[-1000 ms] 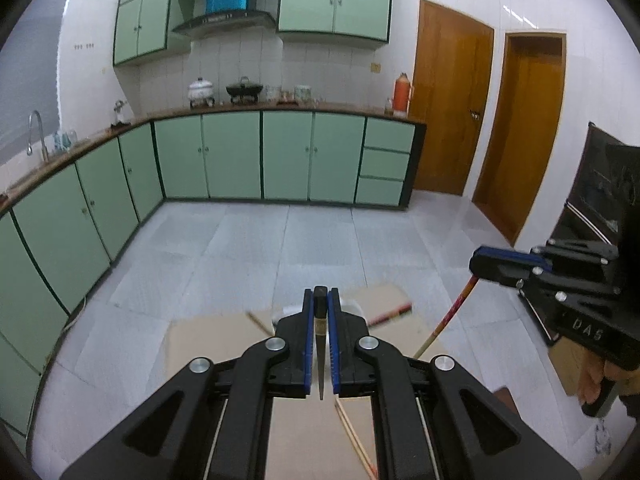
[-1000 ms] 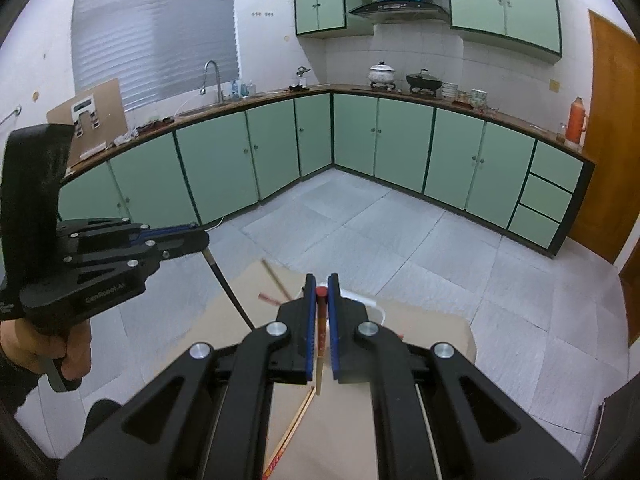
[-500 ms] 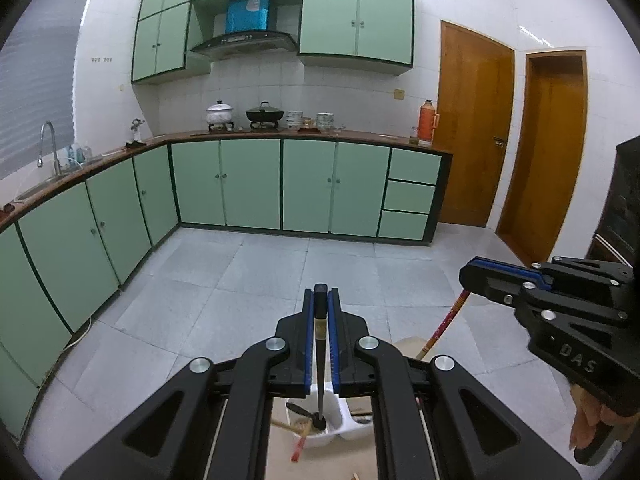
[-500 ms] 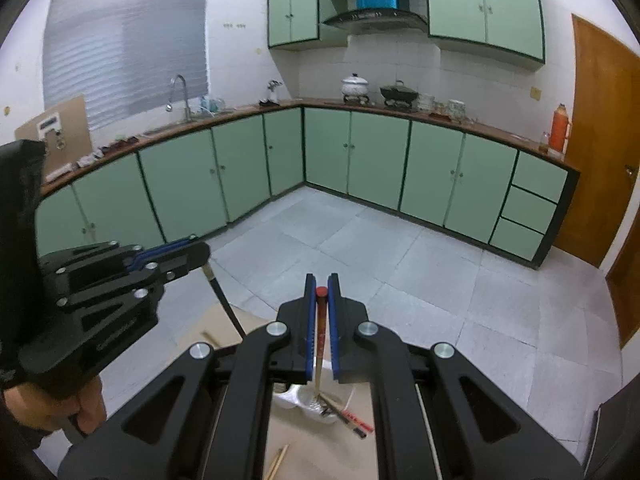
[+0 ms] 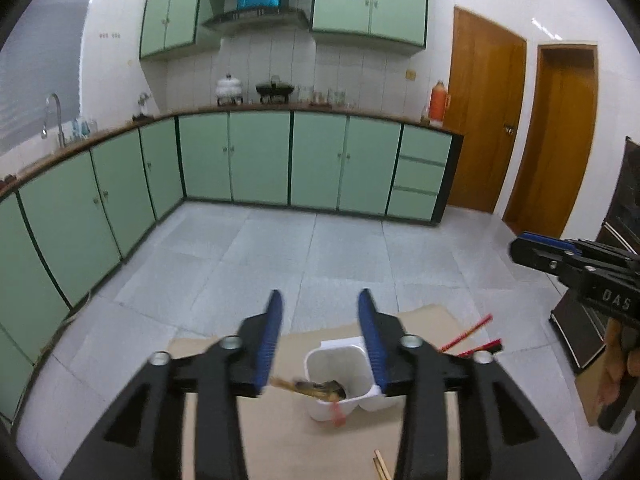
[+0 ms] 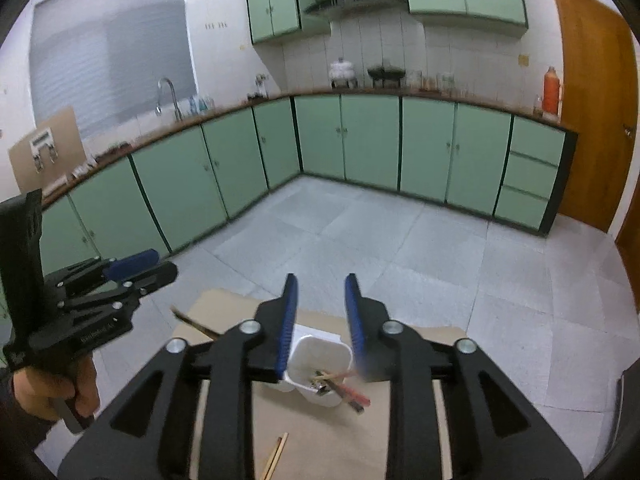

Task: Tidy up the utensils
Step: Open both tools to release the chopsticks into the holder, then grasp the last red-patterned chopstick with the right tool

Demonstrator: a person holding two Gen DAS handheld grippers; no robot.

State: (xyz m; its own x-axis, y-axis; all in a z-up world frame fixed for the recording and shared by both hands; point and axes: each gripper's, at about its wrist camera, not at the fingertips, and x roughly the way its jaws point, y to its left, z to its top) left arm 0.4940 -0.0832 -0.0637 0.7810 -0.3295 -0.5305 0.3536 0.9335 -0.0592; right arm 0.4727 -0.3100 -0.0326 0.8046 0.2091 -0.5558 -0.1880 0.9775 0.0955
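Matt black plastic gripper bodies with ribbed blue fingers, smooth white plastic holder, wooden chopsticks, matt brown cardboard sheet, glossy floor tiles.

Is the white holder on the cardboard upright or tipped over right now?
Upright. The white holder stands on the cardboard with its mouth facing up, and chopsticks sit inside, ends leaning over the rim.
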